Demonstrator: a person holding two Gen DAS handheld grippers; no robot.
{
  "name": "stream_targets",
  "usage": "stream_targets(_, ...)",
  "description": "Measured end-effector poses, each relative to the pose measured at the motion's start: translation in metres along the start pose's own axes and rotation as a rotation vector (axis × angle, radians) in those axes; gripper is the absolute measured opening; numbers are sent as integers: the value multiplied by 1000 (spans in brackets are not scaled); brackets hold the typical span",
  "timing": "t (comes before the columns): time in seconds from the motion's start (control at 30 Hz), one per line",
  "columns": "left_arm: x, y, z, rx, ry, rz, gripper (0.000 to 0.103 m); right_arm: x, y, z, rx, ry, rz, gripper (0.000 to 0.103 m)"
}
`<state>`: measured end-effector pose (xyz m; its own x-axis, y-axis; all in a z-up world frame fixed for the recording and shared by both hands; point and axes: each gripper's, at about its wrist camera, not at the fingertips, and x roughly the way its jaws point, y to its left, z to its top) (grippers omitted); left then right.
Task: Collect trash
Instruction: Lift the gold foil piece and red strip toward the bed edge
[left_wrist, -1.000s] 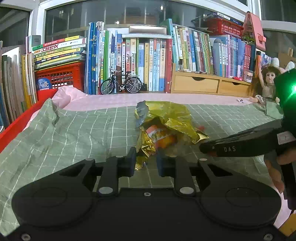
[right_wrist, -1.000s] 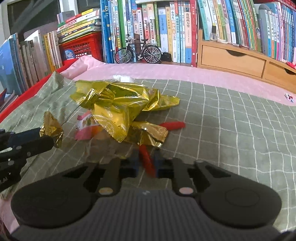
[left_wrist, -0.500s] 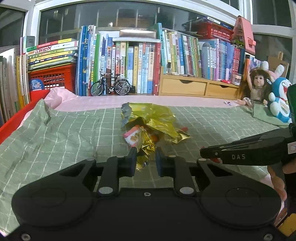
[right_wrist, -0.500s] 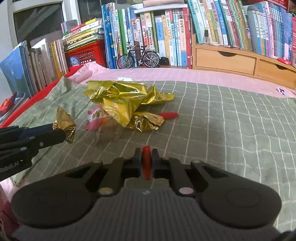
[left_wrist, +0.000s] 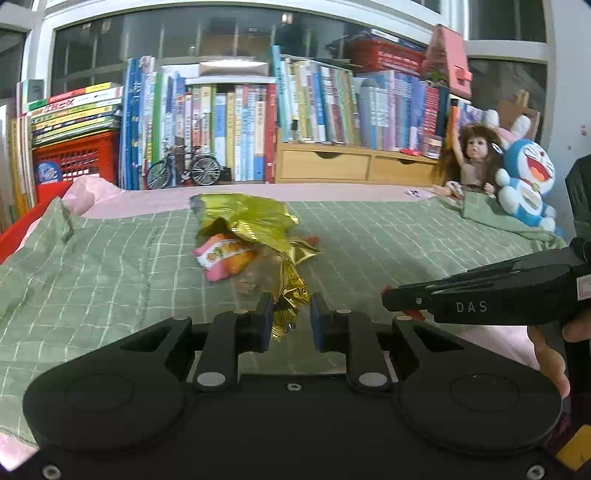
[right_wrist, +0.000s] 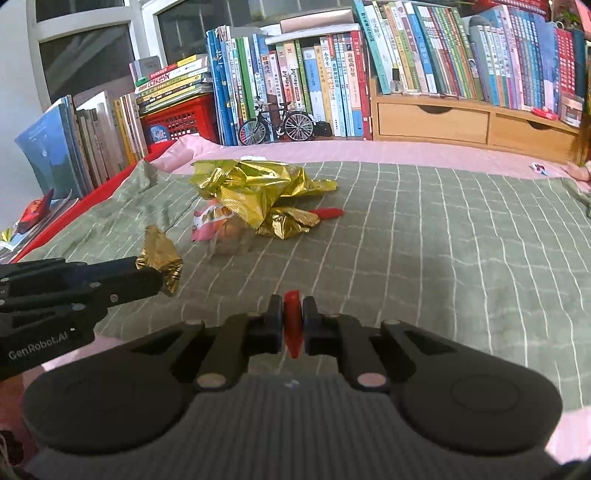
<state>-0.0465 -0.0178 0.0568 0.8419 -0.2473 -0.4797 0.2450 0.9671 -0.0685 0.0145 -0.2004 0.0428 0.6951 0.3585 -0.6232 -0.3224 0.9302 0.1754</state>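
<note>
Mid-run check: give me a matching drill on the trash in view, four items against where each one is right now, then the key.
Items
1. small gold wrapper
2. red strip
3. big gold bag
4. pink snack packet

Places
A. lying on the green checked cloth, topmost in the trash pile
B. pinched in the right gripper
C. on the cloth, partly tucked under the gold bag
D. pinched in the left gripper

Pairs: 1-D, 2-B, 3-A, 4-C
</note>
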Motion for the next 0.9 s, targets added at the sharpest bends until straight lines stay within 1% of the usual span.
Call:
stream_targets(0.4,-26,-30,-22,36,25,-66,20,-43,-2,-34,30,-1,14,13)
stream_targets(0.63,-47,-45,-44,68,31,-104,20,-69,-2,-59,62,-11,-7,13)
stream_targets(0.77,-56,-49,-56,57,51,-136,20,-82,-3,-75,91,-8,-11,13)
stream_targets(0.9,-65,-55,-72,112,32,-121,20,-93,-6,-92,158,8,-4,13)
